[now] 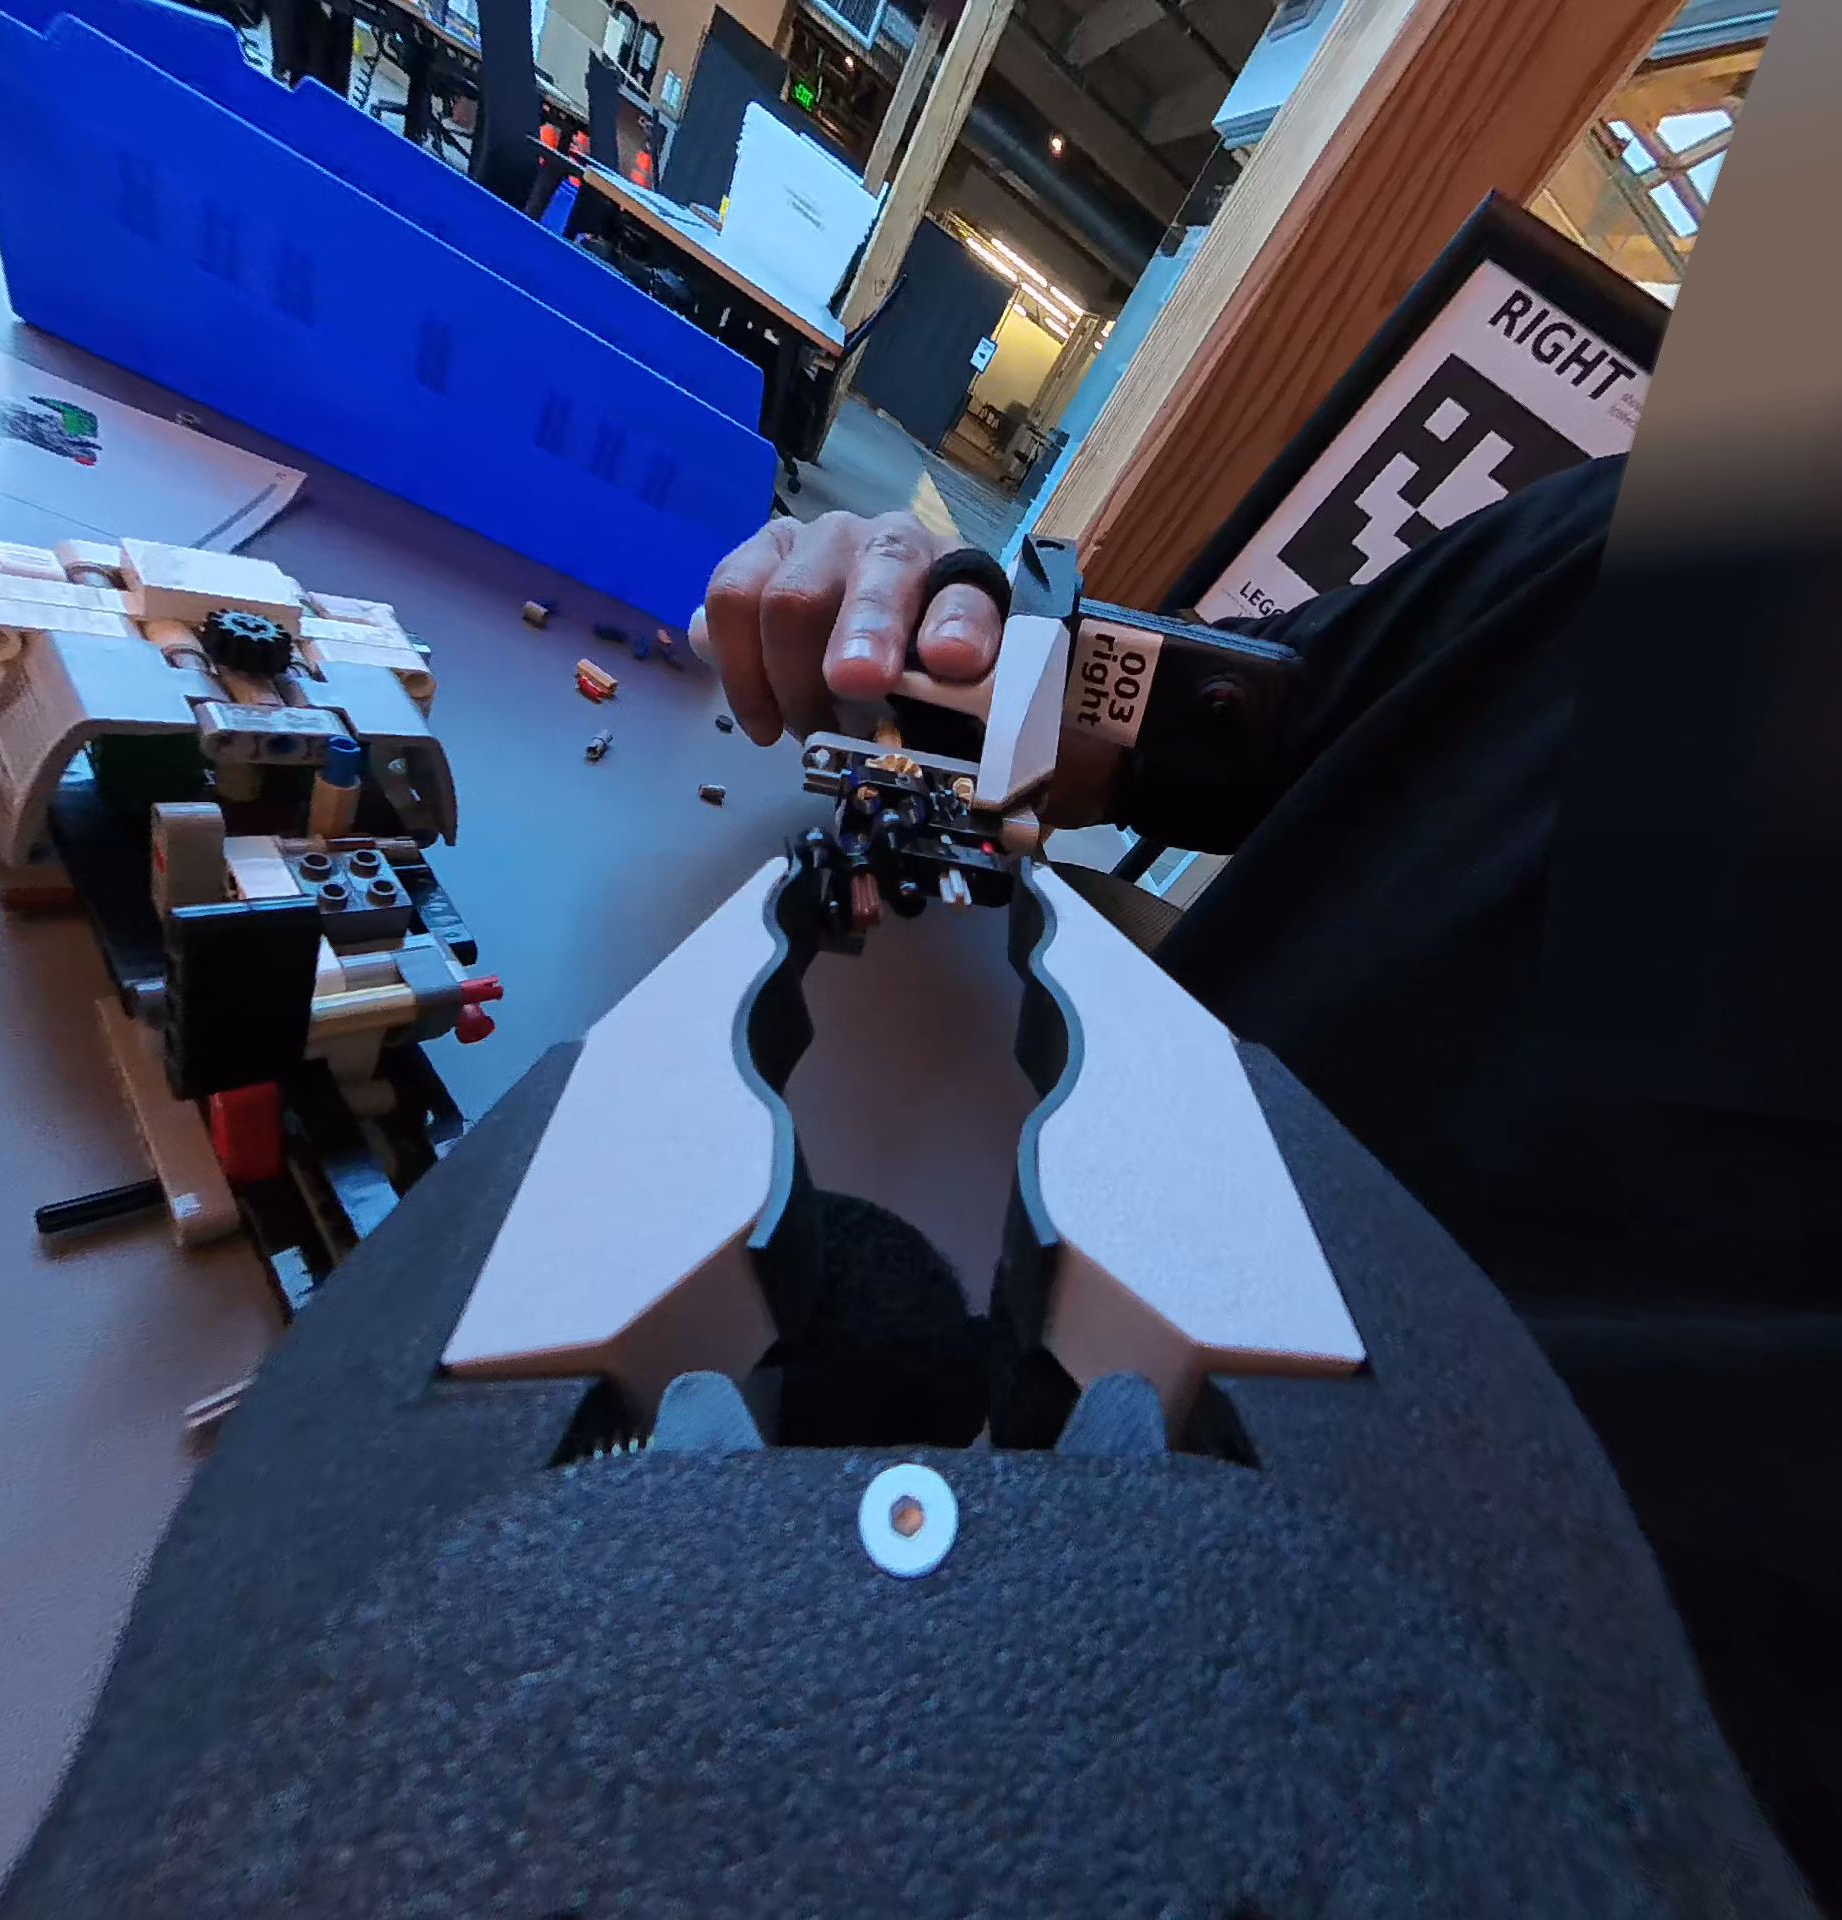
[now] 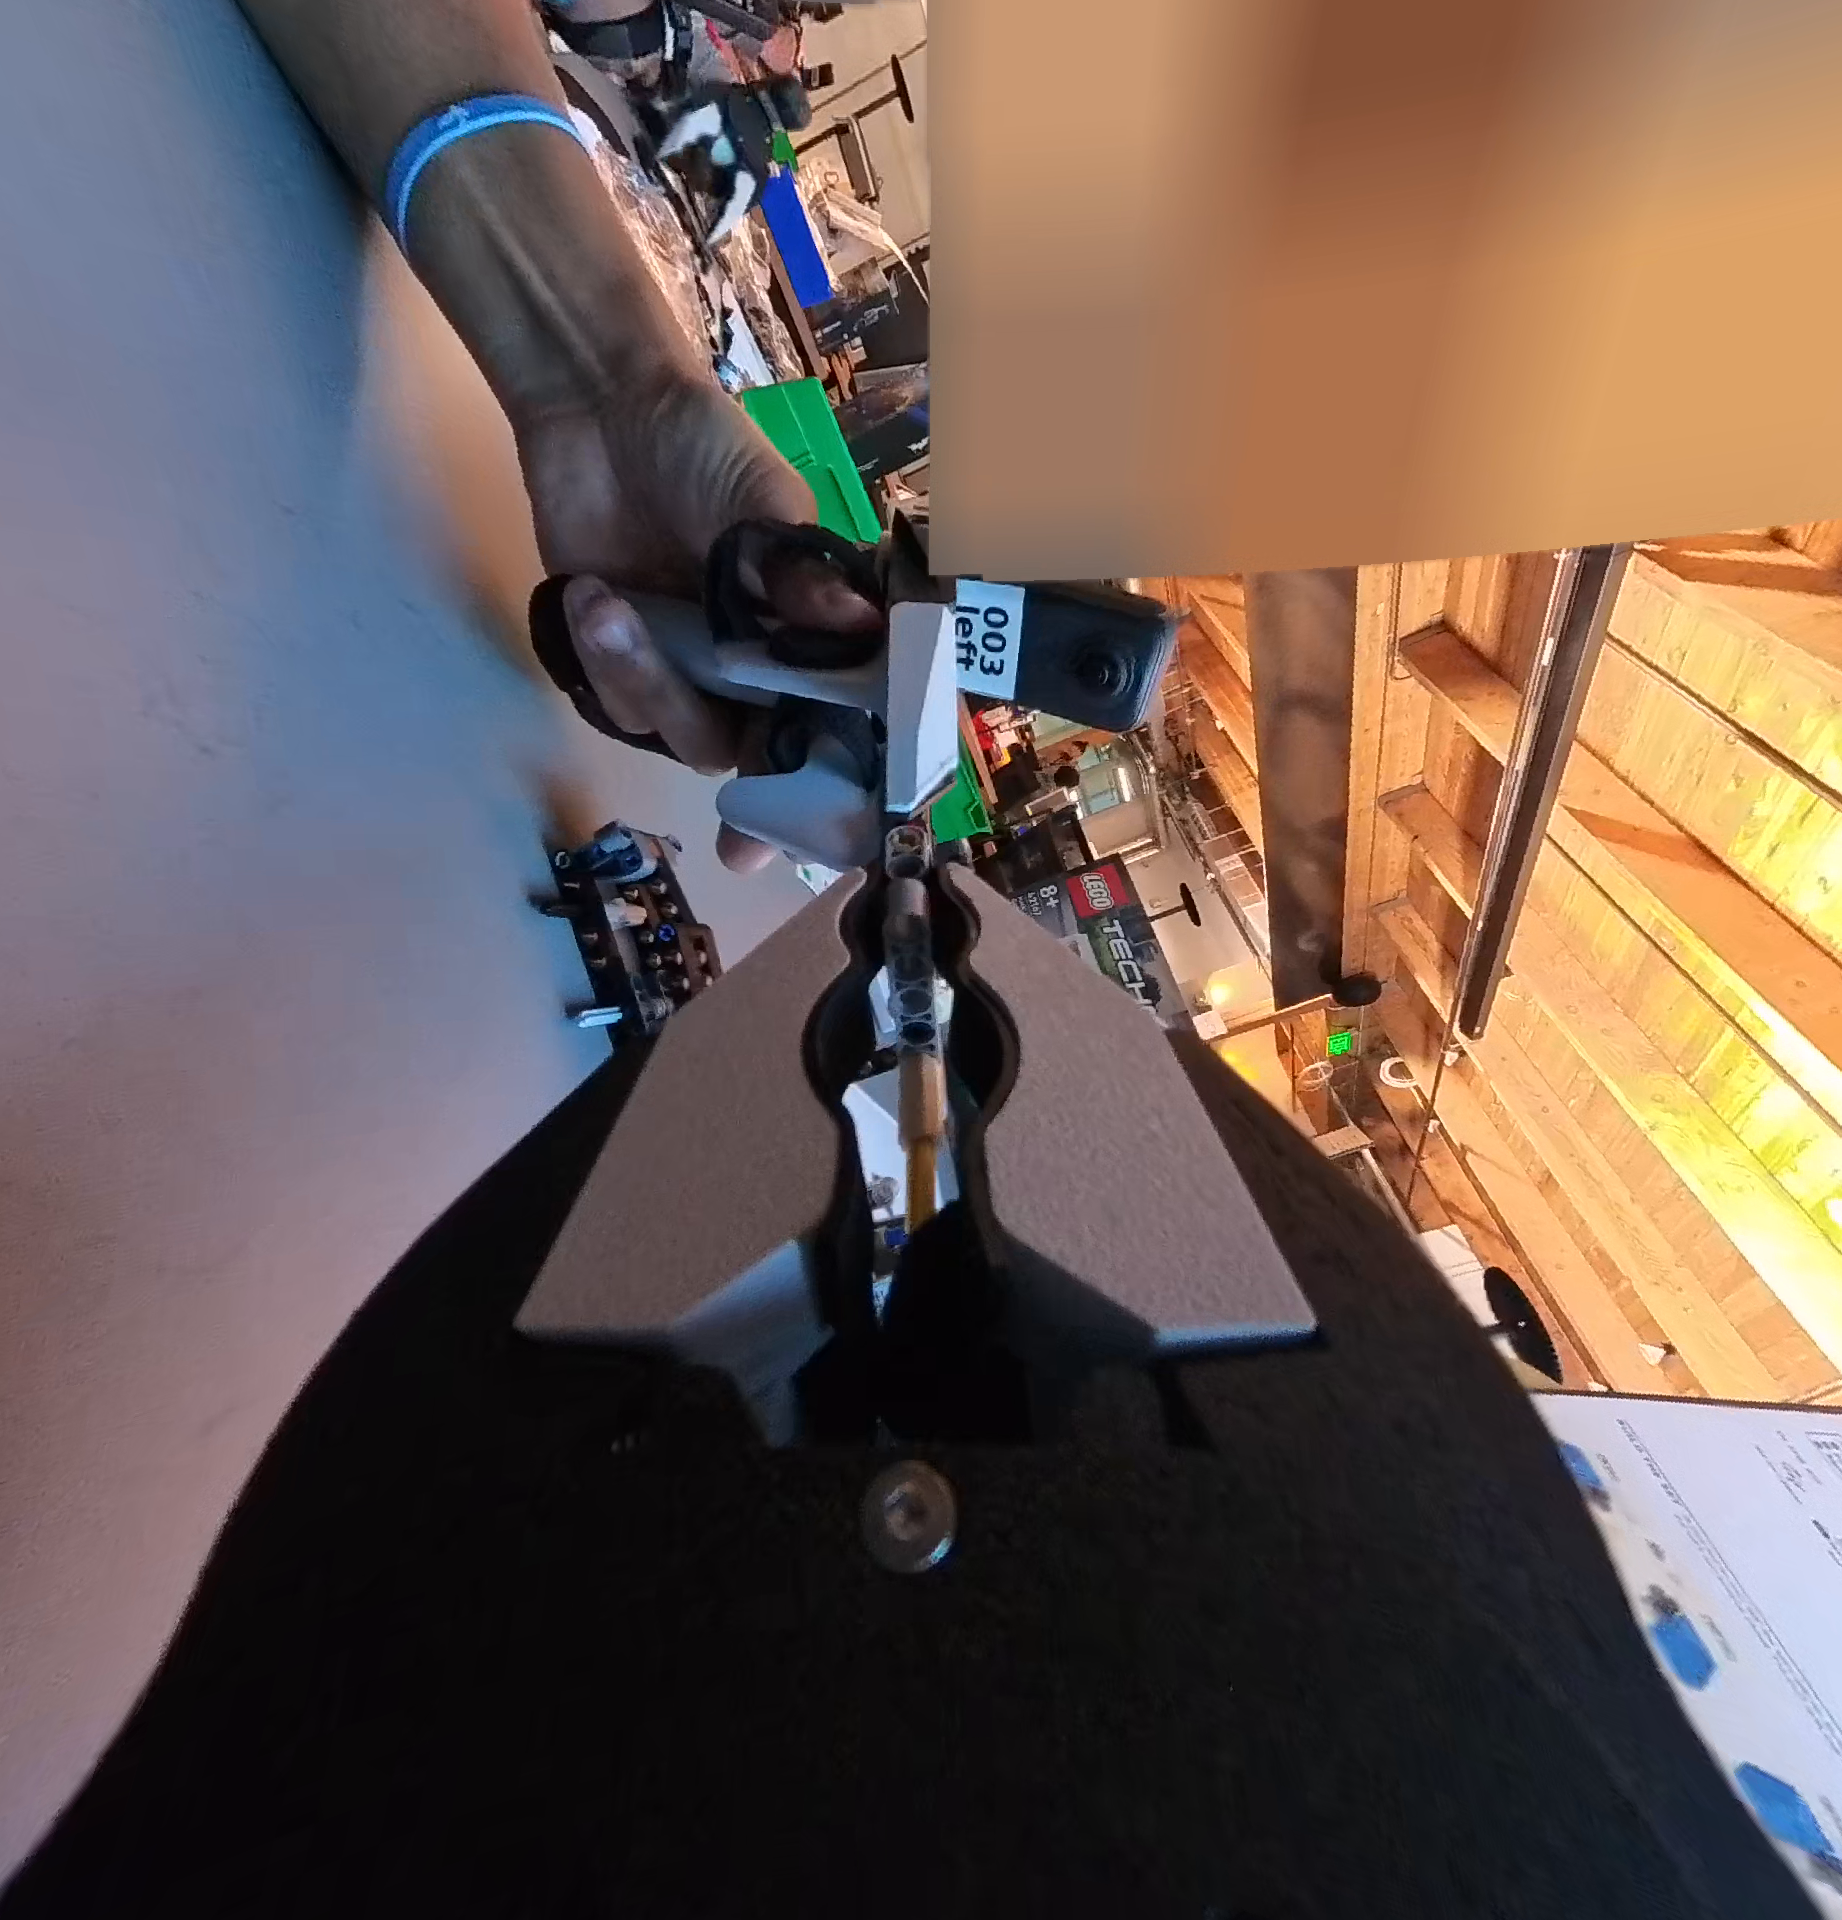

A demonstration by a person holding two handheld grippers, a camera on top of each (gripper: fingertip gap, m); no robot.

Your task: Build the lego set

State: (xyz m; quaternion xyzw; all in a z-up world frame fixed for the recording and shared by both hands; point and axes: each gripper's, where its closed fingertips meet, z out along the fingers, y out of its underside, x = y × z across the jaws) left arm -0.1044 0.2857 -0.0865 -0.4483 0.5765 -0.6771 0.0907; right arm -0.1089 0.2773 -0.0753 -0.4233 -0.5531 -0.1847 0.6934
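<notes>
A small black lego subassembly (image 1: 896,842) with a grey beam, tan pins and a red-brown pin is held in the air between both grippers. My left gripper (image 1: 912,894) is shut on its lower black part. My right gripper (image 1: 1005,805) comes in from the right, held by a hand, and grips the grey beam on top. In the right wrist view my right gripper (image 2: 906,894) is shut on the grey beam and tan axle (image 2: 912,997), which run lengthwise between its fingers. The left gripper (image 2: 901,821) meets it from above.
A large part-built lego model (image 1: 221,831) lies on the table at left. Loose small pieces (image 1: 595,681) are scattered behind it, in front of a blue bin (image 1: 325,291). Another small black assembly (image 2: 636,935) sits on the table. An instruction sheet (image 2: 1727,1610) is at lower right. Both grippers' tips are close together, under 4 cm apart.
</notes>
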